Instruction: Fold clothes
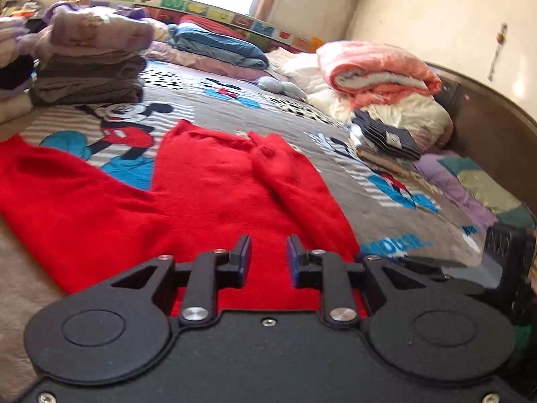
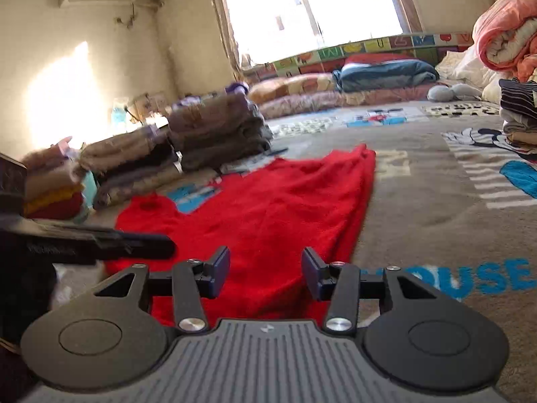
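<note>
Red knit sweater (image 1: 214,188) is lying spread flat on the cartoon-mouse bedspread (image 1: 335,154), straight ahead of and beneath both sets of fingers. In the left wrist view one sleeve is lying folded diagonally across the body, and the other sleeve is reaching out to the left of the fingers.

Left gripper (image 1: 267,258) is hovering over the near hem; its blue-padded fingers (image 1: 246,255) are standing narrowly apart with only red fabric showing in the gap, nothing pinched.

Right gripper (image 2: 266,270) is hovering over the same sweater (image 2: 268,201) near its right edge; its fingers (image 2: 221,268) are standing wider apart, holding nothing. The left gripper's black body (image 2: 100,241) is showing to the left of the right fingers.

Beyond the fingers to the left, a stack of folded brown and grey clothes (image 1: 90,77) is sitting on the bedspread. Ahead to the right, a rolled pink blanket (image 1: 379,70) is resting on cream bedding, with a folded dark striped garment (image 1: 386,134) just in front of it. A blue folded quilt (image 2: 386,72) is lying far ahead under the window (image 2: 308,10).
</note>
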The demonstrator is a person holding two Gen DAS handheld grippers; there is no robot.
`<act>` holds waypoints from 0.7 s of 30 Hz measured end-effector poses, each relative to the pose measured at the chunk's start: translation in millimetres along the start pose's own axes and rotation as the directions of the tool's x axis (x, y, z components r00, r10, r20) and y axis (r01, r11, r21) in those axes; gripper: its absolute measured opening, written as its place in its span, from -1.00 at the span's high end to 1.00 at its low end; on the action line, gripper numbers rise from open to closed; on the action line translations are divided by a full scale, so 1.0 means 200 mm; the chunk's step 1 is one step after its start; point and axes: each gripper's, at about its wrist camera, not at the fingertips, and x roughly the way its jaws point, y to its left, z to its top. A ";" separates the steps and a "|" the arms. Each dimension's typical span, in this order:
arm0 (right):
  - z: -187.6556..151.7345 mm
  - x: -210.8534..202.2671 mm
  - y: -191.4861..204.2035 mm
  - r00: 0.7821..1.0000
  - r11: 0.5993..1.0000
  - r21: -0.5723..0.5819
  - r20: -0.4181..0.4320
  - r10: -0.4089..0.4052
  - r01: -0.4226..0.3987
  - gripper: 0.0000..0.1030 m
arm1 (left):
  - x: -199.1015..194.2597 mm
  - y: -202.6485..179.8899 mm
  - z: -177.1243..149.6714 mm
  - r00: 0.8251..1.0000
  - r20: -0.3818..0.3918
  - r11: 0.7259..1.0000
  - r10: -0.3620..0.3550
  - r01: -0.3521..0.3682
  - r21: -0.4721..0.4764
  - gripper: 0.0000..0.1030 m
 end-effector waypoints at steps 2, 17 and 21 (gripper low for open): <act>-0.02 0.01 -0.01 1.000 1.000 0.026 0.000 -0.002 0.002 0.09 | -0.06 0.13 0.02 0.999 0.029 0.995 0.037 -0.034 -0.094 0.54; 0.05 -0.15 0.15 0.987 0.992 -0.062 0.108 0.117 -0.111 -0.09 | -0.24 0.90 0.03 0.952 0.054 0.727 0.300 -0.192 -0.659 0.24; 0.02 -0.11 0.28 0.978 0.969 -0.144 0.041 0.206 -0.198 -0.18 | -0.19 1.00 0.06 0.945 0.093 0.699 0.314 -0.164 -0.696 0.24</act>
